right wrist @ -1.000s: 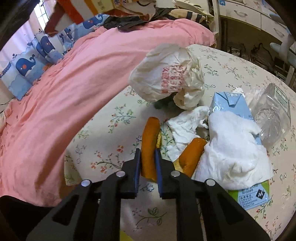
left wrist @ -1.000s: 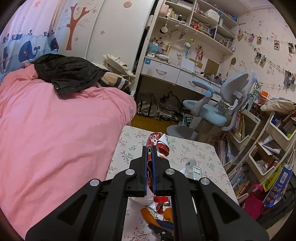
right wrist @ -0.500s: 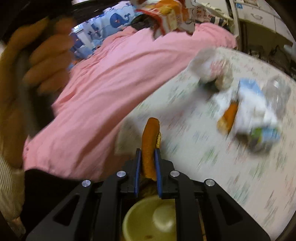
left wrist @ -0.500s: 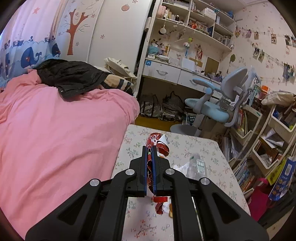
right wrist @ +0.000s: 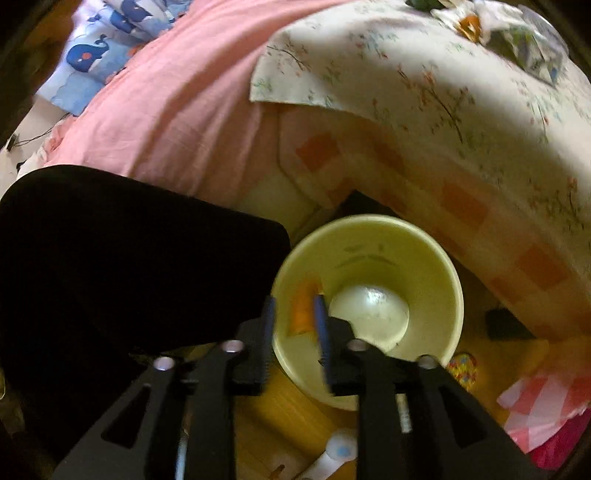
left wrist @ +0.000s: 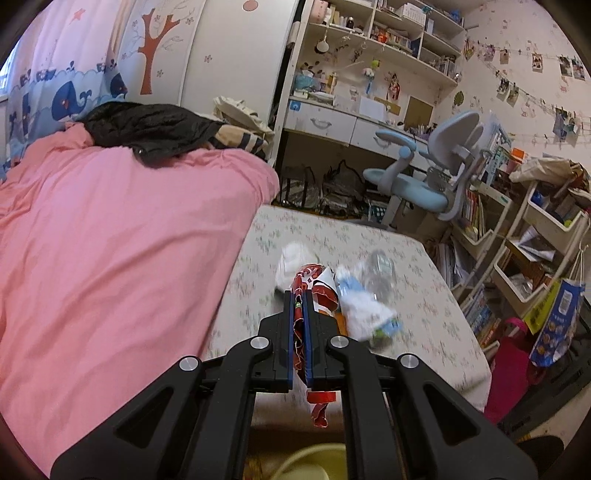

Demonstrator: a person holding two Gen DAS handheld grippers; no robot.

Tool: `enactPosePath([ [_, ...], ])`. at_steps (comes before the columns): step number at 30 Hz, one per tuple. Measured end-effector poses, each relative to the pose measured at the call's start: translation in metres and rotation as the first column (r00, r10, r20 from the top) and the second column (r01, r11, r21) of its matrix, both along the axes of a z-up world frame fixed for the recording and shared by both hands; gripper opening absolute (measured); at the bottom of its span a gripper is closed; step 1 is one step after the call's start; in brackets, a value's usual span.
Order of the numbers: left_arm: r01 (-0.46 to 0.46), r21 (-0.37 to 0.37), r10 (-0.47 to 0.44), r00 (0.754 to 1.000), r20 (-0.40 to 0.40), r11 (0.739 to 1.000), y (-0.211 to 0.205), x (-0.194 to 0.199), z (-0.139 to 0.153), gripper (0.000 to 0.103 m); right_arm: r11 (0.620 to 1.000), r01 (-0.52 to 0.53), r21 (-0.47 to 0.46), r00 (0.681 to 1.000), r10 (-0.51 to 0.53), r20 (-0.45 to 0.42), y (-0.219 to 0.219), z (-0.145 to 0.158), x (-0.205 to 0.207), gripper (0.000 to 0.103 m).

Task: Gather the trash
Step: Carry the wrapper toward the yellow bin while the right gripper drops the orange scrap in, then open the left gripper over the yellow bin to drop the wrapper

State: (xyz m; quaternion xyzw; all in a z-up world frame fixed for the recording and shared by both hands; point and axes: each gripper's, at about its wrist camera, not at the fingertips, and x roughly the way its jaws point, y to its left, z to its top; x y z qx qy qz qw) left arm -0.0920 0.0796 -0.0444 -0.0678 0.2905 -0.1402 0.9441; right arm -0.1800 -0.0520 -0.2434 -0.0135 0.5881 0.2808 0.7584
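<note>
Pink bedding [left wrist: 110,236] filled the left of my left wrist view, with the floral table [left wrist: 325,240] to its right. My left gripper [left wrist: 300,306] was pinching a red wrapper [left wrist: 314,284], which stuck out past the fingertips and hung down below them. Beyond it, mid-table, lay blurred trash: a white bag [left wrist: 291,258], a carton [left wrist: 365,306] and a clear bottle [left wrist: 380,269]. A yellow bin [left wrist: 314,463] showed at the bottom edge, under the gripper.

In my right wrist view, my black-clad leg [right wrist: 129,266] sat left, the bin [right wrist: 439,266] centre, on the floor below the table's near edge [right wrist: 406,74]. My right gripper [right wrist: 295,310] hung over the bin's left rim, jaws spread apart. An orange peel [right wrist: 303,310] showed between them, blurred, touching neither pad that I could see, against the bin's inner wall. More trash [right wrist: 498,26] lay on the far table.
</note>
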Motion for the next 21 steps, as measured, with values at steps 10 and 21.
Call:
enactPosePath([
  [10,0.052,0.06,-0.047,0.996,-0.075,0.997,-0.014,-0.064,-0.024,0.005,0.971,0.196,0.139,0.963,-0.217,0.158,-0.046,0.038,0.006,0.062],
  [21,0.134,0.144,-0.111,0.981,-0.162,0.98,-0.046,-0.109,-0.044,0.005,0.841,0.457,0.291,0.791,-0.534,0.3,-0.11,0.072,0.009,0.073],
])
